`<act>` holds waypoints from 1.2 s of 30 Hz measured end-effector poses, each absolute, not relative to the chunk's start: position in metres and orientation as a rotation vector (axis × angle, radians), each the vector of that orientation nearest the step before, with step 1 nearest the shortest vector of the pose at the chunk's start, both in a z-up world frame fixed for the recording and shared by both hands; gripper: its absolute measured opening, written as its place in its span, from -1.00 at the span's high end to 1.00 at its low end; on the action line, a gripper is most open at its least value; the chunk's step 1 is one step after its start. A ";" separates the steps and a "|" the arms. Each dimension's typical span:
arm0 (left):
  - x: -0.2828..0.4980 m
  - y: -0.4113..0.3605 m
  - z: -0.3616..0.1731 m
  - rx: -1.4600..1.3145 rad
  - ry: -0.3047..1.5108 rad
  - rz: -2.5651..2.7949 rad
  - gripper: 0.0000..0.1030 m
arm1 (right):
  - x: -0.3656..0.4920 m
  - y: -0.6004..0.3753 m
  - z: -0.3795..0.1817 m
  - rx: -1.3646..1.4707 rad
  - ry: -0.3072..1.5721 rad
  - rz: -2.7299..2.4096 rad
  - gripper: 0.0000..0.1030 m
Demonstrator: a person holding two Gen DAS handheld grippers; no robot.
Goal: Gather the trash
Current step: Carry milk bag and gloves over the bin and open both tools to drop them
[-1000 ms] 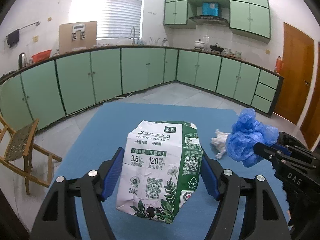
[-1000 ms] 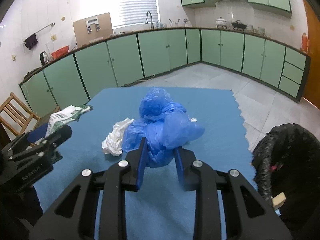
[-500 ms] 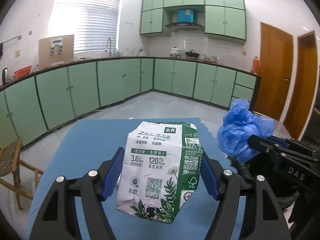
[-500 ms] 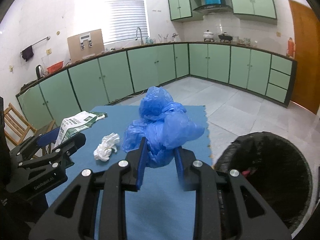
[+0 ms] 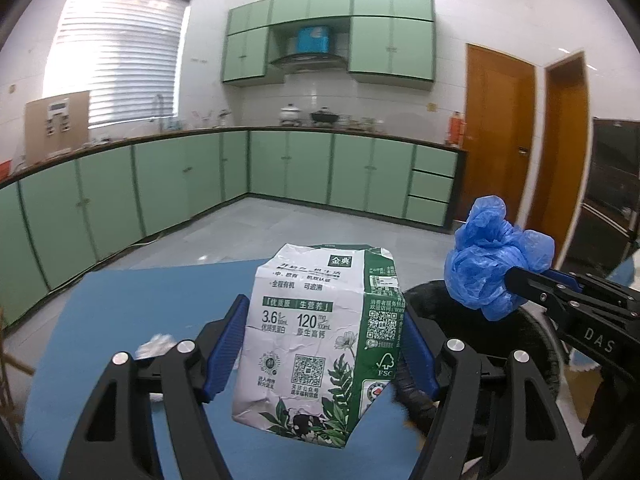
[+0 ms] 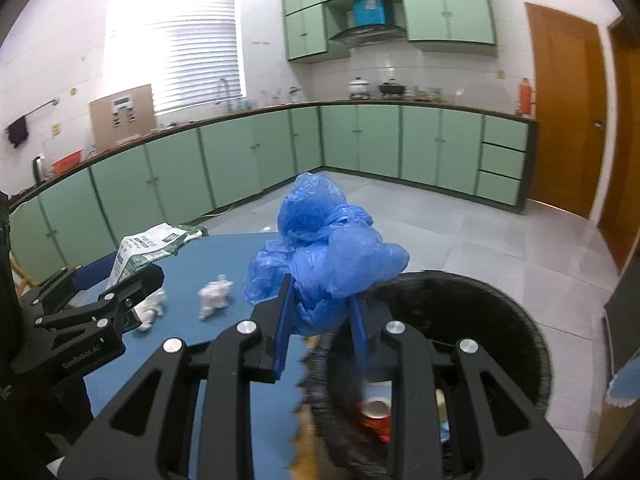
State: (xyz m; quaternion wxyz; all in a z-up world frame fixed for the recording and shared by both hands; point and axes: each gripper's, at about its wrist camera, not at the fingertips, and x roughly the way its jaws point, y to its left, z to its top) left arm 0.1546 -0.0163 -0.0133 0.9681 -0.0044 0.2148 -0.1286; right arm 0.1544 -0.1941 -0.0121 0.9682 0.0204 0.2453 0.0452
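Carry step: our left gripper (image 5: 322, 354) clamps the milk carton (image 5: 320, 344) above the table's (image 5: 120, 304) right edge; our right gripper (image 6: 320, 312) pinches the blue bag (image 6: 324, 256) near the bin's (image 6: 500, 320) rim. Next: get both over the opening, then release.

Two grippers show: the left gripper (image 5: 322, 344) clamps one milk carton (image 5: 320, 344), the right gripper (image 6: 320, 312) one blue bag (image 6: 324, 252). Two white paper wads (image 6: 214, 295) (image 6: 151, 307) lie on the one blue table (image 6: 224, 252), left. One black bin (image 6: 460, 320) stands near right, with one can (image 6: 375, 408) inside.
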 end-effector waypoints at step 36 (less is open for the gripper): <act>0.224 -0.186 -0.082 0.054 0.605 -0.492 -0.50 | 0.160 -0.347 -0.119 0.133 0.638 -0.234 -0.76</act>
